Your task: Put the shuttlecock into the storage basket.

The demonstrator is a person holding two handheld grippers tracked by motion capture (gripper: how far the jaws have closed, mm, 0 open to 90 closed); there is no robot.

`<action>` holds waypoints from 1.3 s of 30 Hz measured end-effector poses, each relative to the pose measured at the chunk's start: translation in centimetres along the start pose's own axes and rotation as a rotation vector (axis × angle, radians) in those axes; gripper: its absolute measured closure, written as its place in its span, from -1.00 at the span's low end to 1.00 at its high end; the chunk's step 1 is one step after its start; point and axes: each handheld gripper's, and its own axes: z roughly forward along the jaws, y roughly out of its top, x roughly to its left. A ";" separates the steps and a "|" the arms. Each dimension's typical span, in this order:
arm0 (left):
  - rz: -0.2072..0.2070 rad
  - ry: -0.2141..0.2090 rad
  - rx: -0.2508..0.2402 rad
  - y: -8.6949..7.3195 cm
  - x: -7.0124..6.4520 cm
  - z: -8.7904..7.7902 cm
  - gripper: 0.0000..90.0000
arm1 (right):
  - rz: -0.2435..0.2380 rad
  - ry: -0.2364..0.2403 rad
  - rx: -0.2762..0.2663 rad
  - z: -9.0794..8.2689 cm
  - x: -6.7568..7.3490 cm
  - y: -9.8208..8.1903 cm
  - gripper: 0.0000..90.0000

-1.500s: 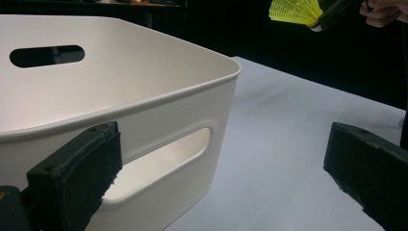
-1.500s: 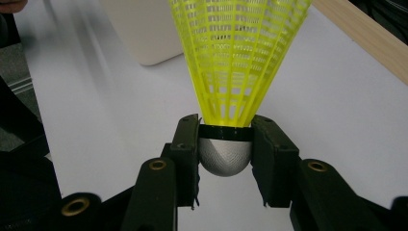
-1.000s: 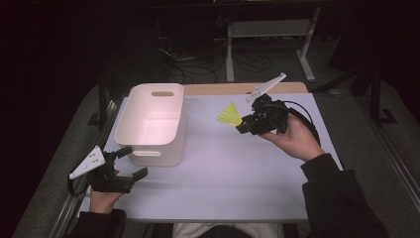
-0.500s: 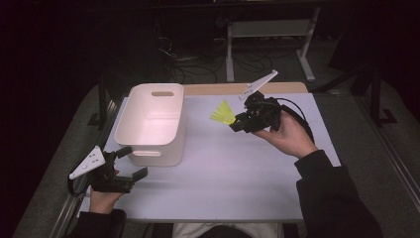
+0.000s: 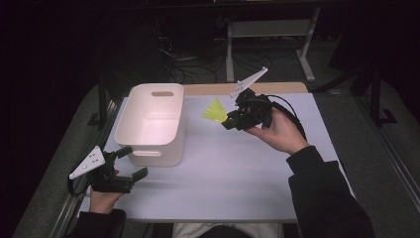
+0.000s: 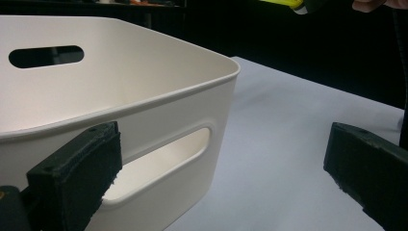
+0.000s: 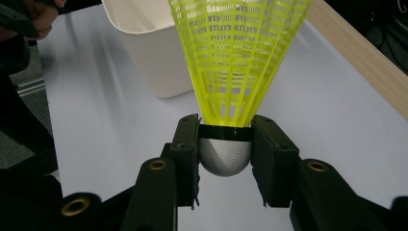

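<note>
On the desk (image 5: 223, 168), a white bin (image 5: 153, 124) sits at left. The right hand-held gripper (image 5: 229, 119), clamped on a yellow shuttlecock (image 5: 216, 111), has carried it closer to the bin, likely to drop it in. The left hand-held gripper (image 5: 136, 161) waits with its jaws apart by the bin's near wall.

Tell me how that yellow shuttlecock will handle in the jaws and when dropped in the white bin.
The shuttlecock is probably very light: its skirt is open mesh. The right gripper clamps the rounded grey cork, which might slip or pivot. Released over the bin, it would likely land cork-first, then tip over.
</note>
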 end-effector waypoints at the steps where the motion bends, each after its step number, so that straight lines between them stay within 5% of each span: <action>1: 0.000 0.000 0.000 0.0 0.0 0.0 -1.00 | -0.003 0.001 -0.002 0.1 0.0 0.1 0.40; 39: 0.003 -0.003 0.002 0.0 0.0 -0.1 -1.00 | -0.036 0.030 -0.019 2.0 0.1 4.2 0.40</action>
